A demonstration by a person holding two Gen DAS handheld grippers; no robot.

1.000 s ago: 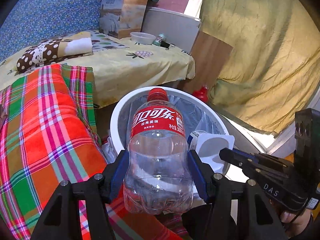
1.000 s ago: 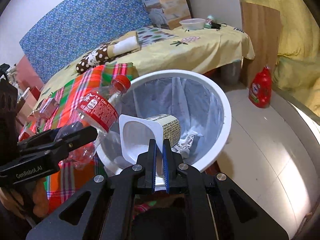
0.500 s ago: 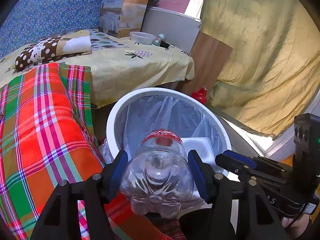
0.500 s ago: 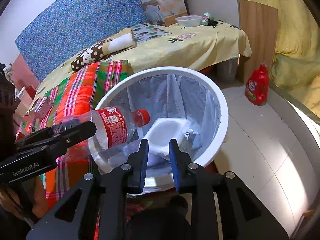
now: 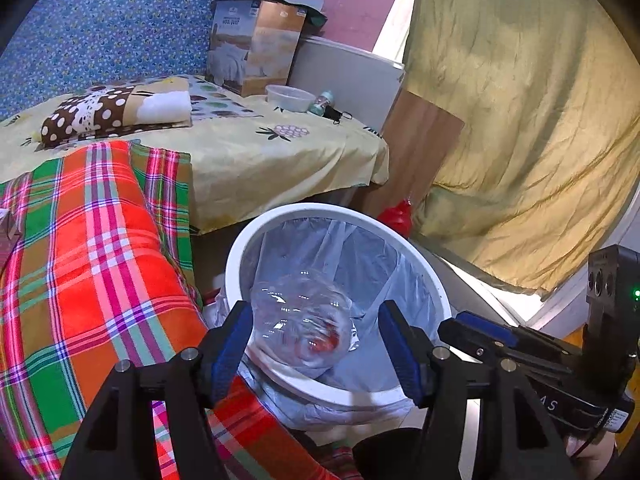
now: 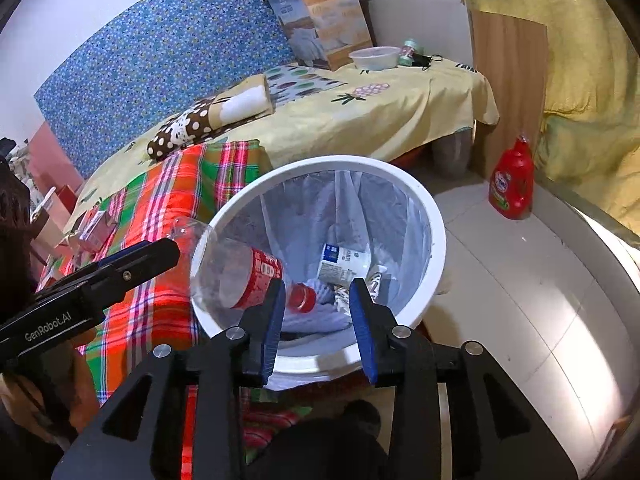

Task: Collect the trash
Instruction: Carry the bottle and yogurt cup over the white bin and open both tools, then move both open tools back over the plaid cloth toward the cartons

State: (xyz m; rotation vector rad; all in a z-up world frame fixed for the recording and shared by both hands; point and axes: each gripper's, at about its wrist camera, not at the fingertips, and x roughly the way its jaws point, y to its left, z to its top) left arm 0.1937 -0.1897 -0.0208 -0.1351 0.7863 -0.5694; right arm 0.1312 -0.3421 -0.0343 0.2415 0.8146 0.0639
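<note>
I hold both grippers over the white bin [image 6: 434,248], whose rim lies just beside the plaid blanket [image 5: 100,280] on its left and open tiled floor [image 6: 520,320] on its right, so the clear room is on the floor side. My left gripper [image 5: 316,340] has its jaws opening wide; the clear cola bottle [image 5: 304,324] sits between them, neck down into the bin, and the pads do not press on it. My right gripper [image 6: 318,308] has its jaws opening with nothing between them; the white cup [image 6: 344,262] lies on its side at the bottom of the liner, released. Behind the bin the yellow bedsheet [image 5: 260,160] hangs over the bed edge, with a wooden board [image 6: 508,92] and a red detergent bottle [image 6: 512,184] standing on the floor near the curtain [image 5: 520,120]. The right wrist view shows the bottle's red label and cap passing over the near left rim, and the cup; the left wrist view shows only the bottle's base and hides the cup
</note>
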